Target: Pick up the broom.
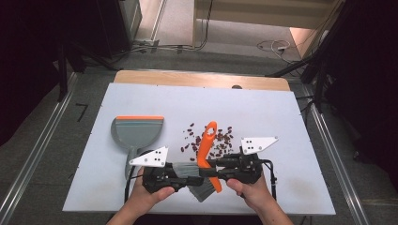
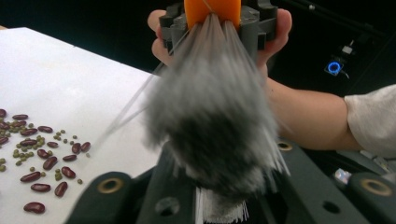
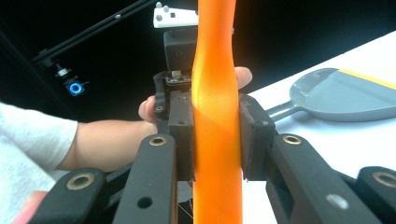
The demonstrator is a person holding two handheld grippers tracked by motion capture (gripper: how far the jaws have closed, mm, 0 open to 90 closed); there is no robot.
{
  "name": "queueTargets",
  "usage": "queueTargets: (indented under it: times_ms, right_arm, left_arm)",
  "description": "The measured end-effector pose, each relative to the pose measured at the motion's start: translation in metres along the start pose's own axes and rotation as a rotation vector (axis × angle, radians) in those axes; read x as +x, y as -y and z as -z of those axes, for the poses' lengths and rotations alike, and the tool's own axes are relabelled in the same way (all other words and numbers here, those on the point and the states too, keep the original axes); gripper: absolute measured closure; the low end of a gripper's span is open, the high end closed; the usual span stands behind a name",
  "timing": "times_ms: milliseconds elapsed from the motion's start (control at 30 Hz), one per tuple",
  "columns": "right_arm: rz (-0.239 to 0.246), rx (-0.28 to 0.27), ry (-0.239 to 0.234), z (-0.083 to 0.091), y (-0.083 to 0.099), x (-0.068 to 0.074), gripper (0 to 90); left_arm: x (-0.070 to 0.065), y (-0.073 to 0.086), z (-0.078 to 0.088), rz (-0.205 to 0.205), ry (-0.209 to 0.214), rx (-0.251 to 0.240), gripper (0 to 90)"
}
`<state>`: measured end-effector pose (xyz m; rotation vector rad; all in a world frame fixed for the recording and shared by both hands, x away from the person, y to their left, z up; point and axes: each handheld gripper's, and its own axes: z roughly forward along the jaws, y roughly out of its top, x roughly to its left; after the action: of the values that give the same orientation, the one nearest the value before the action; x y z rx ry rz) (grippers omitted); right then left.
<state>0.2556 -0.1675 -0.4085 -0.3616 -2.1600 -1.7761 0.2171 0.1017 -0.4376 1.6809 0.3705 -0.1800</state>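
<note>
A: Where is the brush (image 1: 206, 154) right now?

B: Held between the two of them, low over the near part of the counter (image 1: 291, 122). The right hand-held gripper (image 3: 217, 140) has its jaws pressed on either side of the orange handle, at the waist where it narrows. The left hand-held gripper (image 1: 180, 174) meets the brush at the grey bristles (image 2: 215, 121); they bulge out over its jaws in the left gripper view. Whether those jaws actually pinch the tuft or just sit around it, I cannot tell.

A: How do you expect it to handle?

B: I'd judge it light. The handle looks like stiff, glossy plastic, so it could twist or slide in a loose grip. The waist is the sensible place to hold it, since the swell on each side should stop it slipping through.

A: And the bristle end?

B: Soft and springy. It gives under any squeeze, so it's a poor place to steer from.

A: What is around it?

B: Beans (image 1: 211, 139) scattered on the counter just beyond the hands, dark red ones and small green ones. A grey dustpan (image 1: 137, 131) with an orange lip lies flat to the left, well apart from the pile.
</note>
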Motion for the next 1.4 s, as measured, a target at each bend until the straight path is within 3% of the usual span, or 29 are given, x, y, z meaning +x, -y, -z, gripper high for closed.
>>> queueTargets:
  times_ms: [133, 167, 200, 233, 267, 300, 333, 433, 533, 567, 600, 700, 733, 800, 833, 933, 1067, 1133, 1300, 1400]
  right_arm:
    - [-0.016, -0.010, 0.035, 0.001, -0.002, 0.001, 69.4]
    - [-0.024, -0.015, 0.054, 0.003, -0.003, 0.001, 69.3]
    - [-0.024, -0.015, 0.054, 0.003, -0.003, 0.001, 69.3]
    - [-0.045, -0.027, 0.089, 0.008, -0.005, -0.001, 69.3]
    - [-0.044, -0.023, 0.122, 0.011, -0.006, -0.002, 69.3]
    - [-0.044, -0.023, 0.122, 0.011, -0.006, -0.002, 69.3]
    - [-0.048, -0.009, 0.195, 0.016, -0.007, -0.003, 69.3]
    - [-0.052, 0.002, 0.284, 0.024, -0.009, -0.005, 69.3]
    - [-0.048, 0.008, 0.333, 0.028, -0.011, -0.005, 69.3]
    - [-0.025, 0.032, 0.384, 0.031, -0.013, -0.004, 69.3]
    - [-0.025, 0.032, 0.384, 0.031, -0.013, -0.004, 69.3]
    - [0.010, 0.074, 0.489, 0.038, -0.018, -0.003, 69.3]
    - [0.010, 0.074, 0.489, 0.038, -0.018, -0.003, 69.3]
    - [0.017, 0.086, 0.532, 0.042, -0.021, -0.005, 69.3]
    - [0.027, 0.098, 0.581, 0.047, -0.023, -0.008, 69.3]
    - [0.039, 0.133, 0.659, 0.054, -0.027, -0.015, 69.3]
    - [0.044, 0.183, 0.722, 0.057, -0.031, -0.024, 69.3]
    - [0.054, 0.229, 0.781, 0.059, -0.035, -0.032, 69.3]
    - [0.066, 0.276, 0.846, 0.060, -0.044, -0.044, 69.2]
    - [0.030, 0.307, 0.863, 0.063, -0.051, -0.056, 69.2]
  left_arm:
    - [0.001, 0.001, 0.002, 0.001, -0.020, 0.004, 59.7]
    - [0.001, 0.001, 0.003, -0.008, -0.038, 0.006, 51.0]
    - [0.000, 0.001, 0.004, -0.016, -0.076, 0.004, 51.0]
    - [0.000, 0.002, 0.007, -0.023, -0.115, 0.011, 38.0]
    - [0.000, 0.002, 0.007, -0.023, -0.115, 0.011, 33.5]
    - [-0.001, 0.002, 0.009, -0.026, -0.132, 0.009, 33.5]
    - [-0.001, 0.002, 0.011, -0.028, -0.153, 0.013, 25.6]
    - [0.001, 0.004, 0.022, -0.018, -0.231, 0.010, 15.9]
    - [0.002, 0.005, 0.029, -0.009, -0.266, 0.002, 12.0]
    - [0.002, 0.006, 0.032, -0.009, -0.280, -0.002, 7.4]
    - [0.002, 0.006, 0.036, -0.011, -0.294, -0.002, 7.4]
    - [0.001, 0.006, 0.047, -0.021, -0.322, -0.016, 0.2]
    - [0.001, 0.006, 0.051, -0.022, -0.338, -0.022, 0.2]
    - [0.001, 0.005, 0.058, -0.031, -0.370, -0.023, 0.1]
    - [0.001, 0.005, 0.062, -0.033, -0.380, -0.024, 0.1]
    - [0.001, 0.008, 0.070, -0.032, -0.414, -0.038, 0.1]
    - [0.001, 0.015, 0.076, -0.042, -0.461, -0.031, 0.1]
    - [0.002, 0.017, 0.078, -0.046, -0.475, -0.017, 0.1]
    - [0.004, 0.022, 0.081, -0.039, -0.492, -0.005, 0.2]
    - [0.004, 0.024, 0.084, -0.036, -0.515, -0.009, 0.2]
